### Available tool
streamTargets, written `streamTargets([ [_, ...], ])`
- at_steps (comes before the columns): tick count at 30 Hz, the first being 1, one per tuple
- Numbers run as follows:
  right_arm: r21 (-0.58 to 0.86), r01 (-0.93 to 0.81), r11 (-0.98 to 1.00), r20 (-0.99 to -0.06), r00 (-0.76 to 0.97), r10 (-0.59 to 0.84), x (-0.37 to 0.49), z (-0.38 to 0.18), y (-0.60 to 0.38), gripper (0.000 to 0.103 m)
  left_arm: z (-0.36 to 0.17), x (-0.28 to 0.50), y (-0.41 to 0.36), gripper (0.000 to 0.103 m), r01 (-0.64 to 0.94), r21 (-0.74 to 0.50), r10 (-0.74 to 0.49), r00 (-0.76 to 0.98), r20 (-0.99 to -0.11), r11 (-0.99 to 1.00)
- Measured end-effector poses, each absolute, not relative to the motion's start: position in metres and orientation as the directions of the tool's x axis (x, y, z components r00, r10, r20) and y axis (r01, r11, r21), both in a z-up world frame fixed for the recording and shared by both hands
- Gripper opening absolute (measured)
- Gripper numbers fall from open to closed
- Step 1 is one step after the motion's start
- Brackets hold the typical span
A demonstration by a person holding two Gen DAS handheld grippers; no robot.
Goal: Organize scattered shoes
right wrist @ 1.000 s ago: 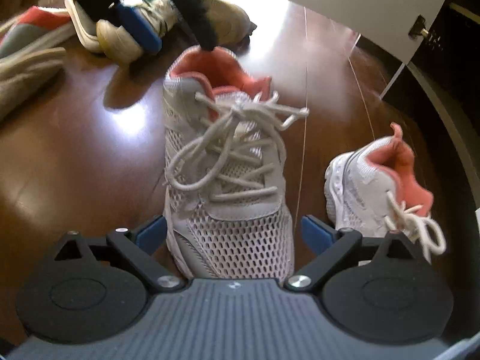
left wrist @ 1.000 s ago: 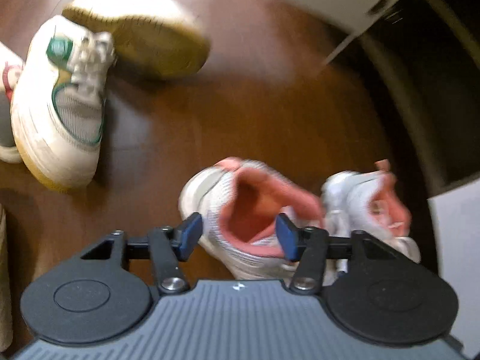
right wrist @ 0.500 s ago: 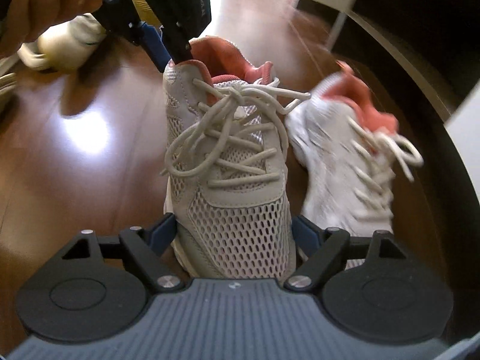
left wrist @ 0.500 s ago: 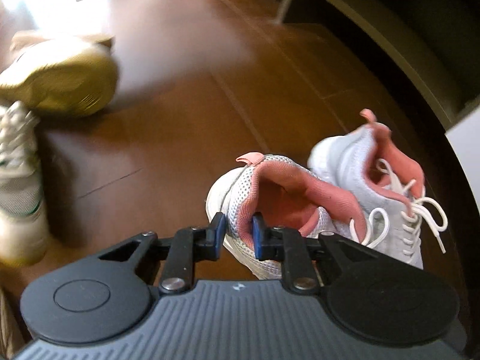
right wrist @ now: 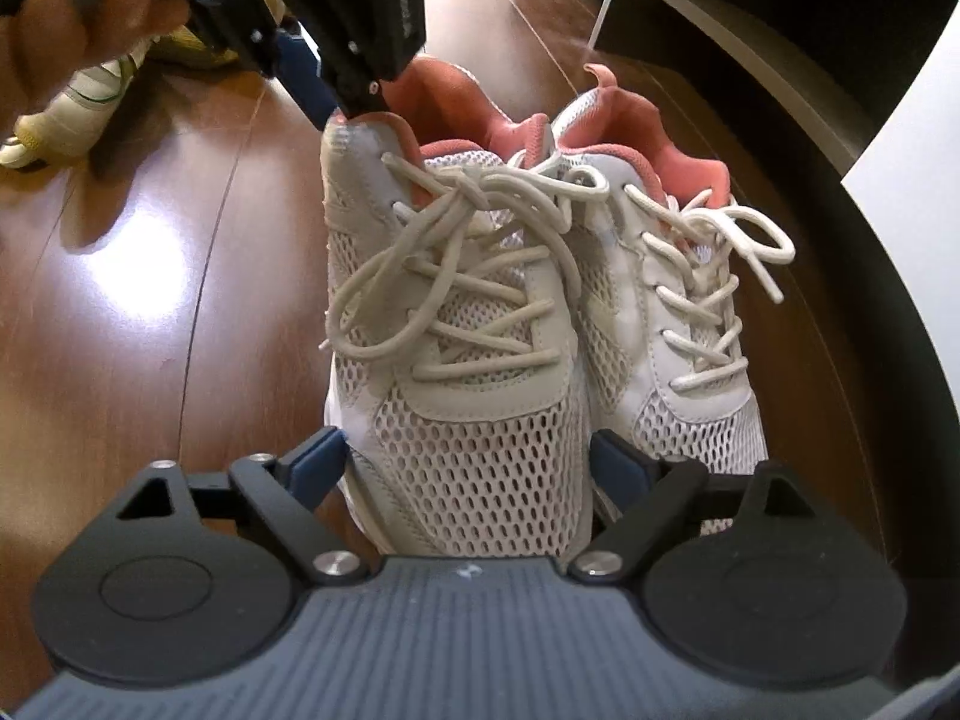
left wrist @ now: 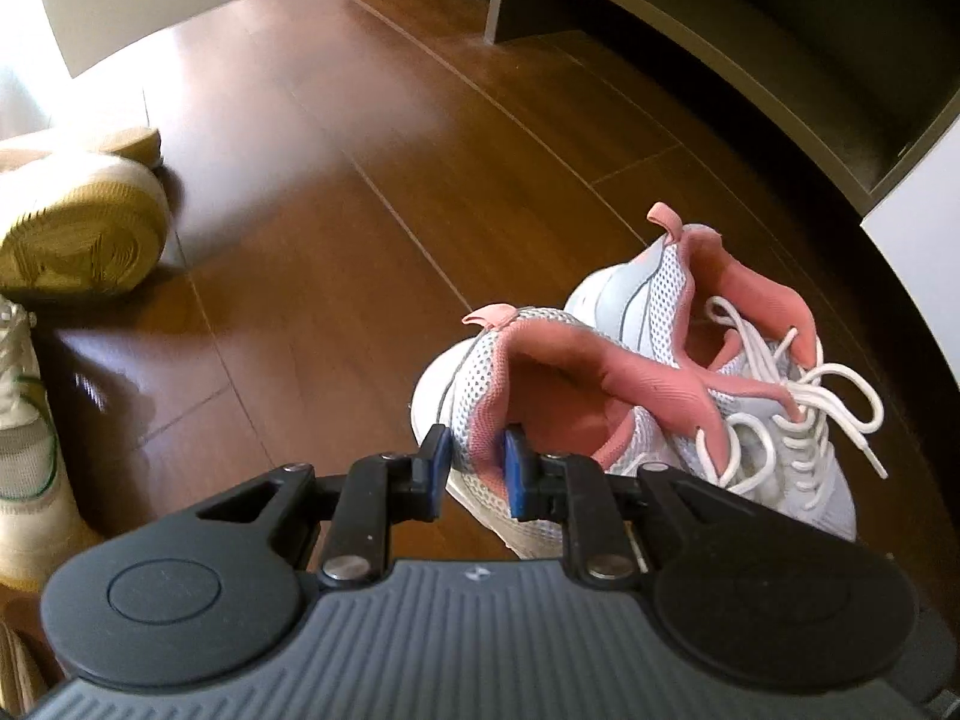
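Floor: polished brown boards (left wrist: pixel 336 138) by a low dark shelf unit (left wrist: pixel 750 60), likely where the footwear is headed.
Left gripper (left wrist: pixel 477 459): clenched on the collar of the near pink-lined mesh shoe (left wrist: pixel 540 372), one pad outside the wall, one inside the pink lining, a pinch that steers the heel end without crushing the shoe.
Right gripper (right wrist: pixel 468 459): spread wide, straddling the same shoe's toe box (right wrist: pixel 474 456); the blue pads sit at its sides and contact cannot be confirmed, so this reads as a guide, not a clamp.
Shoe: held heel and toe from opposite ends, apparently so it can be turned and nudged straight; whether the sole rests on the boards cannot be told.
Mate (right wrist: pixel 672 312): the matching shoe lies right alongside, touching along the upper, toes the same way, laces (right wrist: pixel 750 240) spilling loose.
Stage: the pair looks lined up beside the shelf; letting go seems the step in hand.
Elsewhere: a tan-soled sneaker (left wrist: pixel 78 240) lies tipped over and a white-and-green one (left wrist: pixel 24 420) sits at the left edge, both well apart and apparently still unsorted.
Risk: loose laces could snag a pad on withdrawal.
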State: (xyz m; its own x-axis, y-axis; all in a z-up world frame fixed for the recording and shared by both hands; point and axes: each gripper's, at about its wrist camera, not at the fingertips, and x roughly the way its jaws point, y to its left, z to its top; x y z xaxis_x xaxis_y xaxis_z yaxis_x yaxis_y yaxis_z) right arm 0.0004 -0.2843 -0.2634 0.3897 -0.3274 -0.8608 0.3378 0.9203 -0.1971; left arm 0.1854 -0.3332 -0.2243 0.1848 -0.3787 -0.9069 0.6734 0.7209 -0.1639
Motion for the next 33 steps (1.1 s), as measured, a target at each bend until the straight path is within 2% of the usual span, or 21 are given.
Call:
streamTargets([
  [2,-0.224,0.341,0.913,-0.846,0.397,-0.356,0.000,-0.254,-0.283,0.095,-0.214,0.183,-0.321,0.027,0.665,-0.193,-0.402,0.176,-0.899,0.722],
  [4,-0.224,0.347,0.911,-0.833,0.416,-0.364,-0.002,-0.243,-0.283,0.097,-0.201,0.178,-0.304,0.039,0.658,-0.210,-0.420,0.177,-0.890,0.723],
  [7,-0.187,0.391,0.901,-0.816,0.449,-0.364,-0.010,-0.220,-0.291,0.097,-0.180,0.159,-0.259,0.044,0.646,-0.187,-0.414,0.218,-0.884,0.740],
  [10,-0.128,0.445,0.886,-0.809,0.470,-0.353,-0.019,-0.203,-0.302,0.096,-0.170,0.132,-0.197,0.044,0.613,-0.099,-0.320,0.262,-0.911,0.784],
  [12,-0.095,0.463,0.881,-0.805,0.485,-0.342,-0.023,-0.192,-0.304,0.094,-0.169,0.110,-0.148,0.044,0.571,-0.018,-0.209,0.270,-0.940,0.821],
  [17,-0.002,0.398,0.917,-0.786,0.566,-0.248,-0.016,-0.174,-0.283,0.089,-0.153,0.063,-0.048,0.044,0.444,0.139,0.005,0.290,-0.957,0.885],
  [19,0.071,0.327,0.943,-0.792,0.593,-0.146,-0.003,-0.174,-0.266,0.084,-0.143,0.053,-0.016,0.044,0.378,0.147,0.024,0.313,-0.949,0.914],
  [21,0.135,0.250,0.959,-0.793,0.607,-0.047,0.010,-0.178,-0.246,0.066,-0.134,0.049,0.011,0.044,0.309,0.145,0.034,0.338,-0.941,0.940],
  [24,0.127,0.127,0.984,-0.795,0.606,0.024,0.031,-0.181,-0.214,0.048,-0.130,0.061,0.035,0.044,0.215,0.131,0.040,0.381,-0.924,0.968],
  [27,0.097,-0.004,0.995,-0.784,0.616,0.079,0.053,-0.178,-0.177,0.040,-0.133,0.084,0.051,0.043,0.153,0.082,0.015,0.396,-0.918,0.985],
  [33,-0.044,-0.156,0.987,-0.775,0.628,0.064,0.103,-0.183,-0.130,0.042,-0.146,0.131,0.065,0.044,0.060,-0.010,-0.033,0.392,-0.919,0.998],
])
